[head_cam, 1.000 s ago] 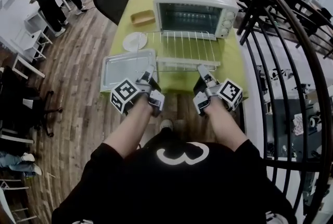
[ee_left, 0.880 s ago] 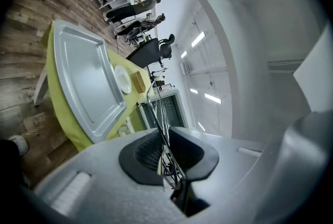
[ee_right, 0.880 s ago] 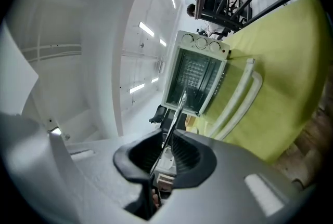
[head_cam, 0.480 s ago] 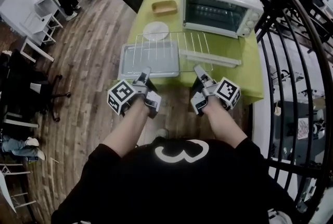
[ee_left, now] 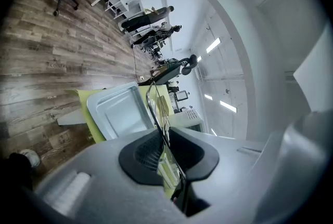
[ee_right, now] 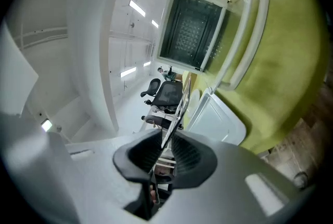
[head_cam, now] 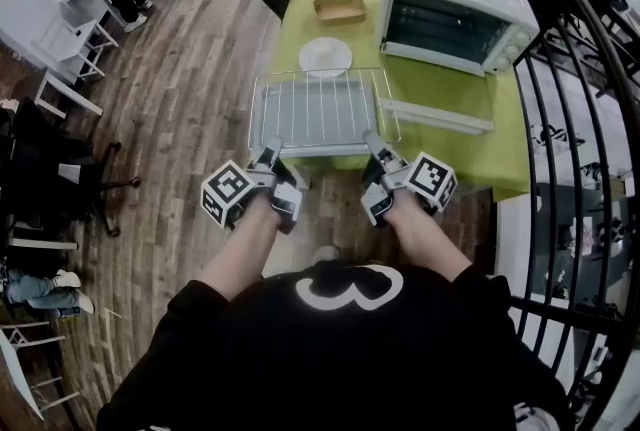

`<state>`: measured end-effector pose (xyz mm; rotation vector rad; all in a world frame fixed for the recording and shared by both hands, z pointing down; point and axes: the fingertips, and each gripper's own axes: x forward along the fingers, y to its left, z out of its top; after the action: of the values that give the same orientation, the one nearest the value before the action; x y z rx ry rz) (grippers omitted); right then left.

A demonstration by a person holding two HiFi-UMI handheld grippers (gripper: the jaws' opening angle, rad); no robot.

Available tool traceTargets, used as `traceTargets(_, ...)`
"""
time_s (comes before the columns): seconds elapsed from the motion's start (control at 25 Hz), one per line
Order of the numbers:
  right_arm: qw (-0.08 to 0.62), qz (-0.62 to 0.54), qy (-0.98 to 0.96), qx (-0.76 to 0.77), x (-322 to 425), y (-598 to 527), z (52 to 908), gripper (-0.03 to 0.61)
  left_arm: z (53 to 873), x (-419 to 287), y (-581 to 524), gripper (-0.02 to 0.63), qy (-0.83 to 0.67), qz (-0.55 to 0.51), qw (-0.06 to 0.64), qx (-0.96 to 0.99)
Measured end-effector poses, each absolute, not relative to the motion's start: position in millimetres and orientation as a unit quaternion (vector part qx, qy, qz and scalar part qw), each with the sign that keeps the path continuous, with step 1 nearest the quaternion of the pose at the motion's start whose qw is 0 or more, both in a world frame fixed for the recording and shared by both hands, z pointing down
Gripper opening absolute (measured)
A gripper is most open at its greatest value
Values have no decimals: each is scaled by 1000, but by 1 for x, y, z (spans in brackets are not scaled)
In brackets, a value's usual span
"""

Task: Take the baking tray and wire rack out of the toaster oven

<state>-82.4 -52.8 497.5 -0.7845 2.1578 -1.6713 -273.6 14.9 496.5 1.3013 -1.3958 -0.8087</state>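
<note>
The left claw (head_cam: 268, 151) and right claw (head_cam: 372, 144) pinch the rack's (head_cam: 322, 109) near edge. It has swung off the oven door (head_cam: 435, 116) and now hovers over the tray (ee_left: 118, 114), so both are out.

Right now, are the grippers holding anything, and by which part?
Both hold the wire rack by its near edge: the left gripper near its left corner, the right gripper near its right corner.

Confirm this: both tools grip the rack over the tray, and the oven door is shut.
Wrong on the door: the head view shows the oven door open, folded down. The left tool and right tool do grip the rack over the tray.
</note>
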Motion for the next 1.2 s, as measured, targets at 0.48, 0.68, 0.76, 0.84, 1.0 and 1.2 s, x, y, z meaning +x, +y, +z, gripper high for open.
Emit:
traceTargets(0.48, 131, -592, 731, -313, -128, -59, 543, 61, 539, -322, 0, 43, -567, -303, 545, 538)
traceTargets(0.68, 121, -593, 729, -320, -117, -60, 560, 63, 557, -311, -1, 43, -567, -288, 563, 528)
traceTargets(0.76, 110, -591, 730, -325, -114, -58, 567, 61, 567, -307, 2, 44, -564, -280, 577, 520)
traceTargets(0.84, 99, -590, 730, -330, -117, -57, 573, 58, 576, -309, 4, 48, -558, -271, 587, 520)
traceTargets(1.0, 83, -598, 725, -332, -126, -59, 586, 59, 589, -316, 4, 49, -549, -251, 605, 519)
traceTargets(1.2, 43, -606, 724, -327, -128, -58, 594, 63, 597, -313, 6, 51, -536, -228, 627, 518)
